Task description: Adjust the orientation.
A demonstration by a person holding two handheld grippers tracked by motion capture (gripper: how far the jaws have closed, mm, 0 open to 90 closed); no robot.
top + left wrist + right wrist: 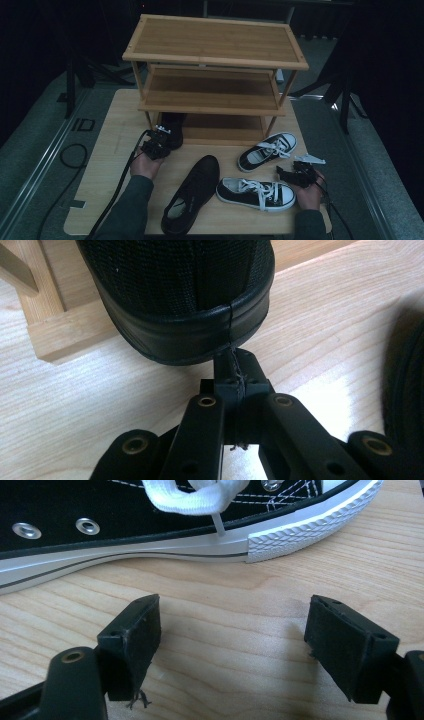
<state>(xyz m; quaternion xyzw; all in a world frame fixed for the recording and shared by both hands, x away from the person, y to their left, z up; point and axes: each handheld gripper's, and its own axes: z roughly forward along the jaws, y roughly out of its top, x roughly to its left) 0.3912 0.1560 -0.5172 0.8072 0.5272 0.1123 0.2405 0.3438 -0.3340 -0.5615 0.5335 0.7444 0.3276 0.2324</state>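
Dim room, dark floor around a pale wooden table (110, 150). Three-tier wooden shoe rack (215, 55) stands at the table's far half.

Left gripper (161, 134) sits at the rack's lower left corner, jaws together, tips touching the heel of a black slip-on shoe (172, 131). That shoe rests partly on the bottom shelf, heel overhanging toward the person. Whether any of the heel is pinched: cannot tell.

Second black slip-on (192, 195) lies on the table, middle front, toe pointing toward the rack.

Two black-and-white laced sneakers: one (256, 193) at front right, one (267, 150) farther back, near the rack's right leg.

Right gripper (286, 173) rests low over bare tabletop between the two sneakers, jaws apart, nothing between them. Sneaker sole lies just beyond its tips.
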